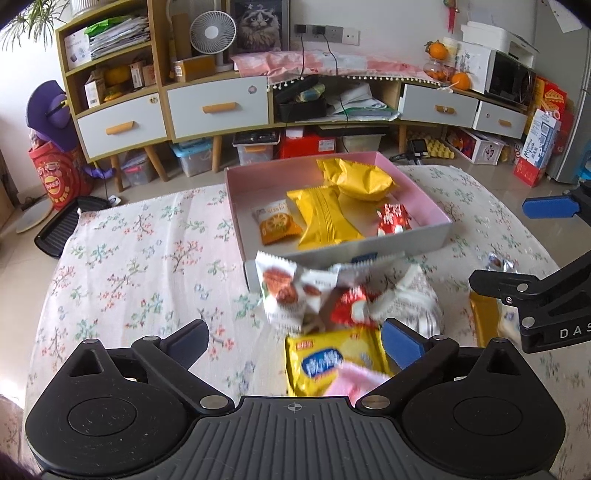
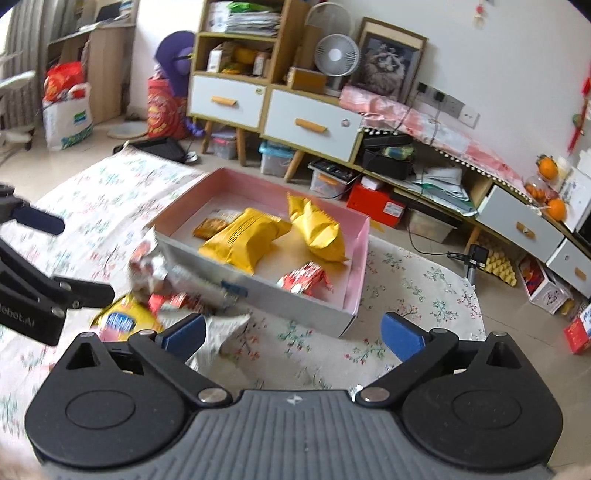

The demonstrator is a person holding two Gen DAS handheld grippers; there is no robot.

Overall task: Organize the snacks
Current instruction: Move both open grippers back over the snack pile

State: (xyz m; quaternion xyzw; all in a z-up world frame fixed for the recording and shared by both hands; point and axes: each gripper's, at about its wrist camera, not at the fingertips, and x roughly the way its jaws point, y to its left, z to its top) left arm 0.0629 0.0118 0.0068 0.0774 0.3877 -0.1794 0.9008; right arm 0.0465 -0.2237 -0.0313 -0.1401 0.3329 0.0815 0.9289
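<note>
Four snack packets lie in the pink-lined cardboard box (image 1: 436, 236); a loose pile of wrapped snacks (image 1: 332, 306) waits just outside on the floral tablecloth (image 1: 140, 258). Left gripper (image 1: 295, 341) and right gripper (image 2: 293, 332) both spread, empty.

Wide-open right gripper (image 2: 293, 338) hovering over floral-clothed desk (image 2: 406, 288), jaws empty. Ahead, shallow pink-lined cardboard box (image 2: 360, 258) holding two yellow foil snack packets (image 2: 243, 236). Loose wrappers heaped at its near-left corner.

White wall (image 1: 388, 14), tiled floor (image 2: 155, 142), wooden sideboard (image 1: 218, 105), desk fan (image 1: 213, 33)
</note>
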